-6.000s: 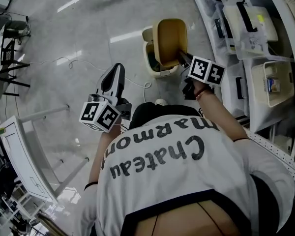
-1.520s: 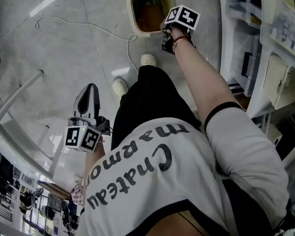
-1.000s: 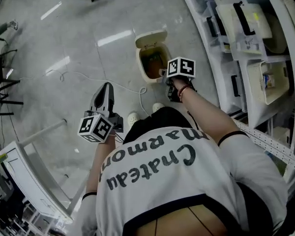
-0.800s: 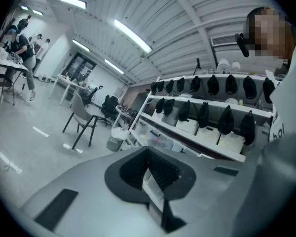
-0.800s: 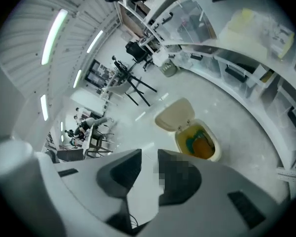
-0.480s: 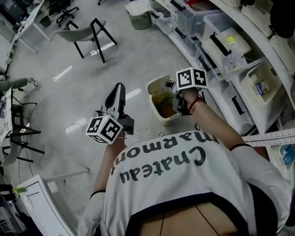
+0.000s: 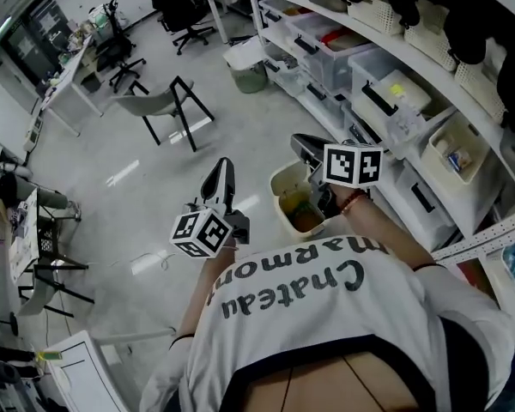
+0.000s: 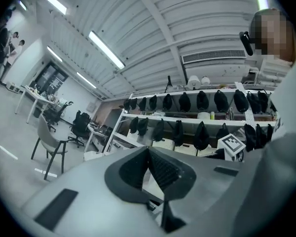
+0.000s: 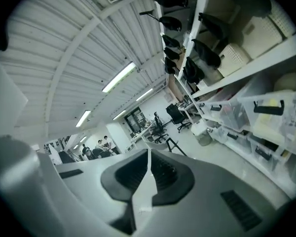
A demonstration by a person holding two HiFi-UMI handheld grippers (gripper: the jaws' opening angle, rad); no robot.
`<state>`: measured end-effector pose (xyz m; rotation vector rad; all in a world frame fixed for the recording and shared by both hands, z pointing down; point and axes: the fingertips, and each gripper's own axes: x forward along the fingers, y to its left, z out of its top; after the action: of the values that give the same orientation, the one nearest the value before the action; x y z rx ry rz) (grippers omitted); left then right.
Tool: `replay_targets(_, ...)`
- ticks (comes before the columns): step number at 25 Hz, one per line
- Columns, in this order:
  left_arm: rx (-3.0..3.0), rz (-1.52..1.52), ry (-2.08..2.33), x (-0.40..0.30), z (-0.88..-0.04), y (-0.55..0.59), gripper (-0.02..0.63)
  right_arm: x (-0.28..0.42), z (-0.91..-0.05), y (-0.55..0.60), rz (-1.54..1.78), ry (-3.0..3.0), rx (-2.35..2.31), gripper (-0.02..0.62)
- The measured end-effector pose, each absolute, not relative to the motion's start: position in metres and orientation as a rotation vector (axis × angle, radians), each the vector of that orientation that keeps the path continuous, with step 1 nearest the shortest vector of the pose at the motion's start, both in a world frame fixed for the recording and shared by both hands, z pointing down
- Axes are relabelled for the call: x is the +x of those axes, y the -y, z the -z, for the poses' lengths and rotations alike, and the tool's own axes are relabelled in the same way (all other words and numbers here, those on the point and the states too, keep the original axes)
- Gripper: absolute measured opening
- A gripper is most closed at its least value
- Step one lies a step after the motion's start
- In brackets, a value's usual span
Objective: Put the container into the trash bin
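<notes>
The cream trash bin (image 7: pixel 283 211) stands on the floor with its lid up, and the brown container (image 7: pixel 307 221) lies inside it. My right gripper (image 7: pixel 302 142) is raised above the bin and points out across the room; its jaws are closing with nothing between them, and in the right gripper view (image 9: pixel 148 152) the pads meet at the tips. Left of the bin my left gripper (image 7: pixel 225 168) is also lifted and shut on nothing, its pads together in the left gripper view (image 8: pixel 149 149). Neither gripper touches the bin or the container.
White shelves (image 7: pixel 429 67) with clear storage boxes run along the right, close to the bin. A grey chair (image 7: pixel 159 106) and a second small bin (image 7: pixel 247 69) stand further off on the floor. The person's shirt back fills the lower part of the head view.
The right gripper held the container over the bin six seconds ago; the container now lies in the bin. Both grippers have risen from the floor, and the right jaws have closed.
</notes>
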<state>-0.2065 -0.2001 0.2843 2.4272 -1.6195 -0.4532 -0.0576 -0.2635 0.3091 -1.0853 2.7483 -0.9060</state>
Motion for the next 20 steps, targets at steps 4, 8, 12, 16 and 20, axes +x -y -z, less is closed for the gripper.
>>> replay_targets(4,2.421,0.445,1.615,-0.202,-0.285,0.196,0.025,-0.057,-0.301,0.253,0.754,-2.791,-1.136,0.041)
replay_targets(8,2.452,0.392,1.609,-0.192,-0.288,0.187,0.025,-0.052,-0.312,0.245,0.71,-2.799,-1.213,0.041)
replay_targets(12,2.487,0.354,1.628,-0.189,-0.289,0.178,0.025,-0.051,-0.317,0.239,0.664,-2.813,-1.263,0.041)
replay_targets(16,2.489,0.345,1.6,-0.181,-0.295,0.173,0.025,-0.05,-0.321,0.231,0.603,-2.853,-1.287,0.041)
replay_targets(20,2.491,0.341,1.593,-0.18,-0.299,0.17,0.025,-0.053,-0.326,0.226,0.615,-2.873,-1.273,0.041)
